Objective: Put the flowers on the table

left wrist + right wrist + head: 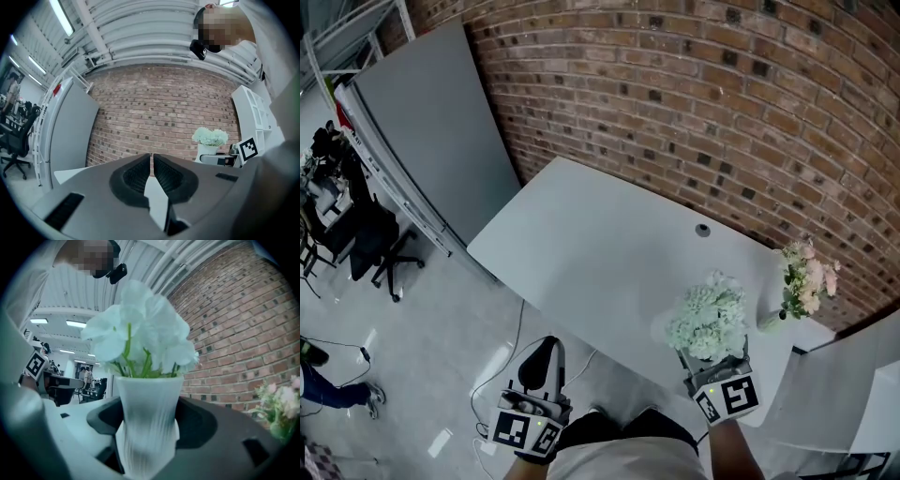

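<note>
My right gripper (705, 361) is shut on a ribbed white vase (147, 420) of white flowers (707, 321), held upright at the near right edge of the white table (609, 253). In the right gripper view the white flowers (140, 333) fill the middle, and the jaws press the vase from both sides. I cannot tell whether the vase touches the table. My left gripper (539, 370) hangs below the table's near edge, over the floor, with its jaws shut on nothing. The left gripper view shows the same white flowers (210, 137) off to the right.
A small green vase of pink flowers (806, 281) stands at the table's far right corner. A brick wall (722, 103) runs behind the table. A grey partition (431, 131) stands to the left, with office chairs (380, 244) beyond. A white shelf unit (255, 117) is at the right.
</note>
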